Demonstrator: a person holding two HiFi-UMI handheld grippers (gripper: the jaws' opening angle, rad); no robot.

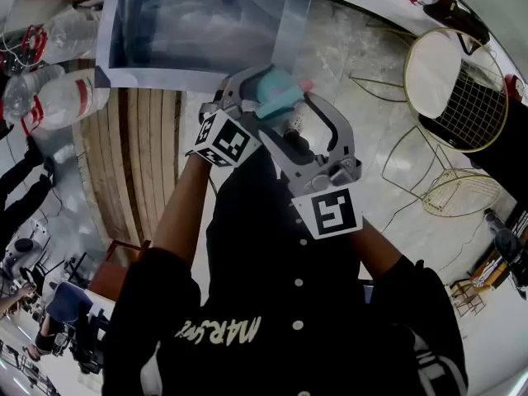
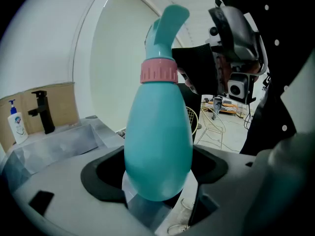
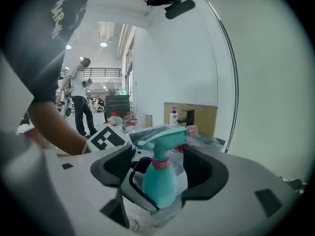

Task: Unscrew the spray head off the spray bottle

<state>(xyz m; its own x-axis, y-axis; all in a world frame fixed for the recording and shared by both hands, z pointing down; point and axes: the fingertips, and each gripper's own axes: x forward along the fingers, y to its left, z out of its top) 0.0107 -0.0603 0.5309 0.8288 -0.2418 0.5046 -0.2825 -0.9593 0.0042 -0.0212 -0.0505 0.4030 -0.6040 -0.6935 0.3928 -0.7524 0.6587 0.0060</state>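
Spray bottle: one, teal [image 2: 157,146], centre of your left gripper view.
Spray head: one [image 2: 166,28], on top, above one pink collar [image 2: 158,72].
Left gripper [image 2: 157,175]: your jaws clamp the bottle's body.
Right gripper [image 3: 161,168]: jaws wide apart either side of the bottle, pads off it.
Left edge: one soap dispenser [image 2: 15,127], one black tap [image 2: 43,113].

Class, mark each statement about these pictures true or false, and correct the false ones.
1. The bottle is teal with a pink collar. True.
2. The left gripper is shut on the bottle. True.
3. The right gripper is clamped on the spray head. False: its jaws stand apart on either side of the bottle, pressing nothing.
4. The spray head is already off. False: it sits on the bottle, above the collar.
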